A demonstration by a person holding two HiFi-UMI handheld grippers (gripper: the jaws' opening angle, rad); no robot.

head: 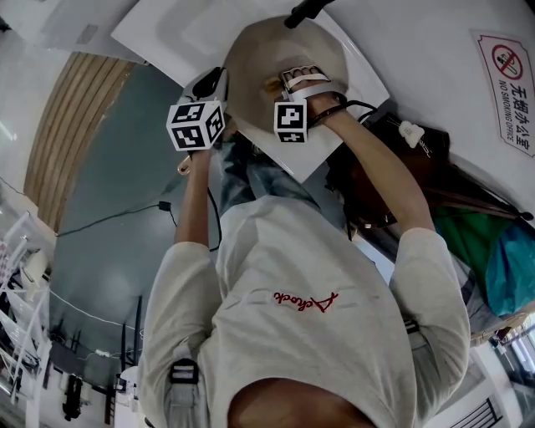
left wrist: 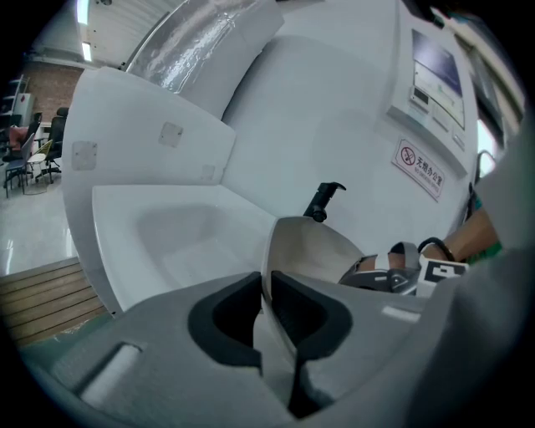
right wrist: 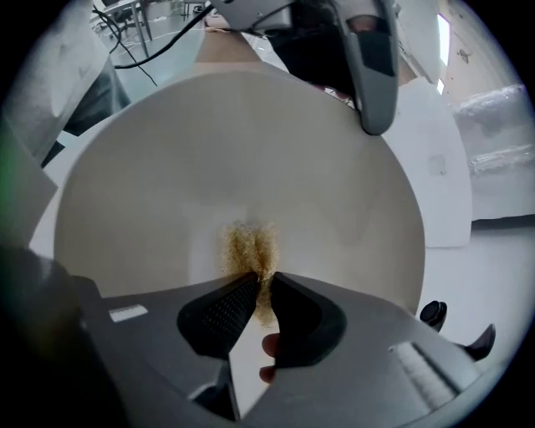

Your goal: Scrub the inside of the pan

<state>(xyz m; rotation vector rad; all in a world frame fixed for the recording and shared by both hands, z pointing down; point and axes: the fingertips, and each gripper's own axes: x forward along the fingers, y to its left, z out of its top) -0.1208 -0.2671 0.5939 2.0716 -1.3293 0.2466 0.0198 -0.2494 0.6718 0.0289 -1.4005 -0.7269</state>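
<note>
Beige pan (head: pixel 266 71) sits over the white tabletop (head: pixel 171 33), black handle (head: pixel 306 10) pointing away from the person. Left gripper (left wrist: pixel 266 294) is clamped on the pan's near rim, w/ the rim btwn its jaws. Right gripper (right wrist: pixel 261 294) is closed on a golden scrub pad (right wrist: pixel 250 247), which presses on the pan's inner bottom approx. at centre.

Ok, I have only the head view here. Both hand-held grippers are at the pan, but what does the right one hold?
Observer: The right hand-held gripper is shut on a golden-brown scrubber, and the tuft lies against the pale inside of the pan.
Operator: And the left one, is it only near the pan?
Observer: No. The left hand-held gripper is shut on the pan's rim, with one jaw on each side of it.
</note>
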